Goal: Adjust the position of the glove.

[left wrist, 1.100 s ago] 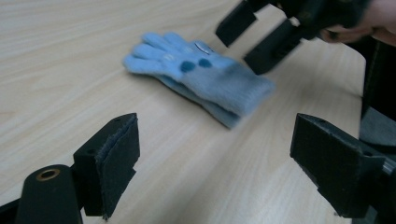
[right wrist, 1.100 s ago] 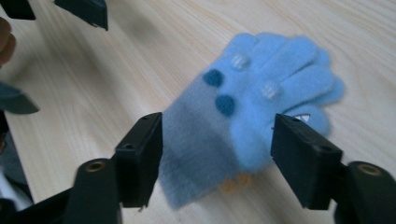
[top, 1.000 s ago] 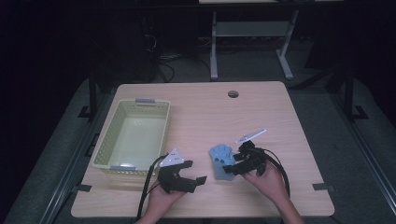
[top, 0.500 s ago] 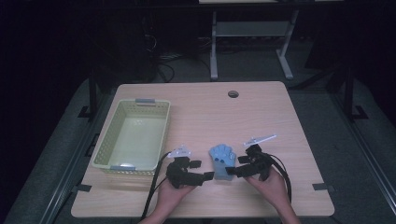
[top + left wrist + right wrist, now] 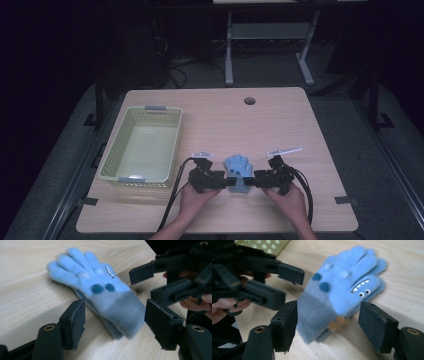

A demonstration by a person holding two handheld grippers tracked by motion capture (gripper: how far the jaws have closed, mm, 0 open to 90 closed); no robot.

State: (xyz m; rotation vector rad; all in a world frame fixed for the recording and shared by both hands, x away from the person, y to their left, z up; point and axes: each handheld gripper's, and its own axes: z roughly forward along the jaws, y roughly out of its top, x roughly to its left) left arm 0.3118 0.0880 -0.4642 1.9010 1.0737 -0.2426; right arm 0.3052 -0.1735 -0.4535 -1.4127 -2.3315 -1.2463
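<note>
On the left half of the table (image 5: 280, 120) in the high view sits a pale yellow basket (image 5: 113, 155), rectangular, with perforated plastic walls and nothing visible inside. Right of it, near the front edge, a fluffy blue glove (image 5: 239, 169) lies flat on the light wood-grain tabletop, fingers pointing to the far side. The left gripper (image 5: 226, 183) and right gripper (image 5: 250, 181) flank its cuff, each held in a hand. A round hole (image 5: 249, 101) marks the far part of the table; the room beyond is dark, with grey floor and a metal stand (image 5: 265, 45).

Left gripper view: its black padded jaws stand spread on either side of the grey cuff of the glove (image 5: 100, 290), not touching it. The glove carries dark blue dots and a toothy mouth. The right gripper (image 5: 150, 281) reaches in from the right.

Right gripper view: its jaws are likewise spread astride the glove (image 5: 342, 287) cuff, clear of the fabric. The left gripper (image 5: 287, 285) enters from the left, jaws apart, with the basket (image 5: 259, 245) corner behind.
</note>
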